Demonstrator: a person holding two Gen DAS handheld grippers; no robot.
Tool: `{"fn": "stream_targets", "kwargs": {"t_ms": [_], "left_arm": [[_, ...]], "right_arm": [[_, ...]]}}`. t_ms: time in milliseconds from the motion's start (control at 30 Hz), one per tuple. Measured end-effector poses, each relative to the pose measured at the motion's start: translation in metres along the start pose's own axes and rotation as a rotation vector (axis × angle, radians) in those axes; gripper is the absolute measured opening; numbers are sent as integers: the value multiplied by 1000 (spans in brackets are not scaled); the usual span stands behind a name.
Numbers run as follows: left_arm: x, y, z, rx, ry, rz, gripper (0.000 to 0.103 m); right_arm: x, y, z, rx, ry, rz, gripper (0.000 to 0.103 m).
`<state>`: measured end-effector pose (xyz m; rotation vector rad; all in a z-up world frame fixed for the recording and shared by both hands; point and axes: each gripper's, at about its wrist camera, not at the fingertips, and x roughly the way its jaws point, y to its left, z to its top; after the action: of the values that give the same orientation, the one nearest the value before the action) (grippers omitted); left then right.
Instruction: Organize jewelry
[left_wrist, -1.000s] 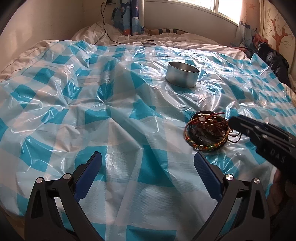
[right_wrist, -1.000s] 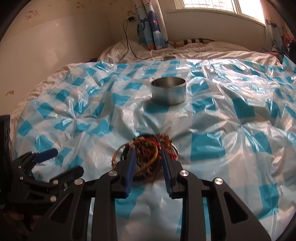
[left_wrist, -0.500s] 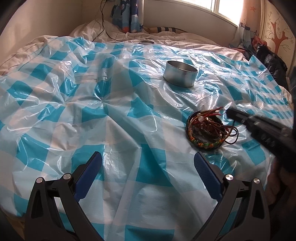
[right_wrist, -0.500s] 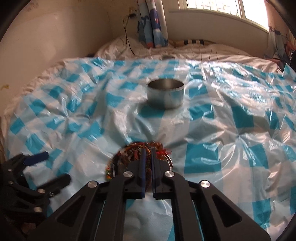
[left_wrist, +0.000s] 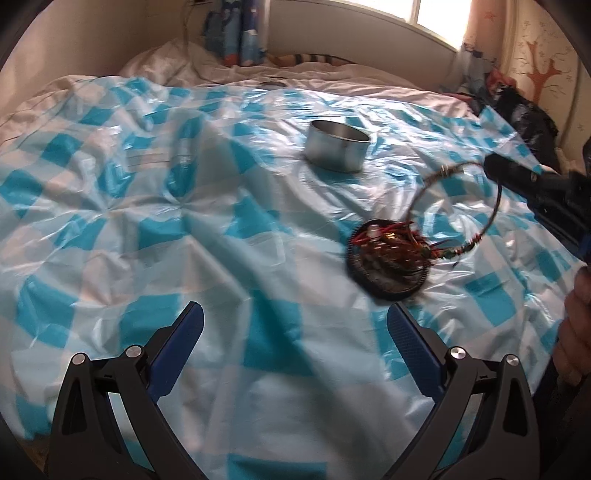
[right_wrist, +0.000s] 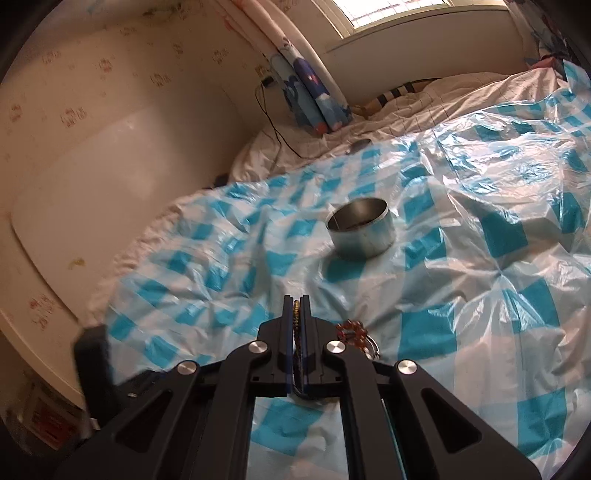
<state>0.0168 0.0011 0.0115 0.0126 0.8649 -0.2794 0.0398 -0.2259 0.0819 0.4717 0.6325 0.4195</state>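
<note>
Right gripper (right_wrist: 296, 306) was raised above the bed with its two blue pads pressed together on a beaded bracelet strand (right_wrist: 296, 314), which showed as a thin yellow-and-dark line in the slit between them. From the left wrist view, the same gripper (left_wrist: 493, 168) entered from the right edge and carried a thin hoop bracelet (left_wrist: 458, 206) that hung in an arc down to the jewelry pile (left_wrist: 388, 258). The hoop's lower end was still tangled with, or touching, the red and dark cords of that pile; which one could not be determined because of motion blur.

Left gripper (left_wrist: 295, 332) hovered low over the blue-and-white checked plastic sheet (left_wrist: 184, 229), jaws spread wide, gripping nothing.

The jewelry pile rested on the sheet, to the right of the left gripper's fingertips. A round metal tin (left_wrist: 337, 150) stood upright and uncovered farther back on the sheet, well apart from the pile. In the right wrist view the tin (right_wrist: 361, 232) lay ahead of the closed pads.
</note>
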Motion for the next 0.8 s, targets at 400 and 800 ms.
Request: {"fn": "stream_targets", "kwargs": {"t_ms": [400, 800], "left_arm": [[48, -52, 56, 212, 3, -225, 84], [69, -59, 54, 314, 12, -225, 22]], "right_arm": [[-20, -41, 7, 155, -72, 23, 4], [-21, -44, 7, 177, -76, 41, 4]]}}
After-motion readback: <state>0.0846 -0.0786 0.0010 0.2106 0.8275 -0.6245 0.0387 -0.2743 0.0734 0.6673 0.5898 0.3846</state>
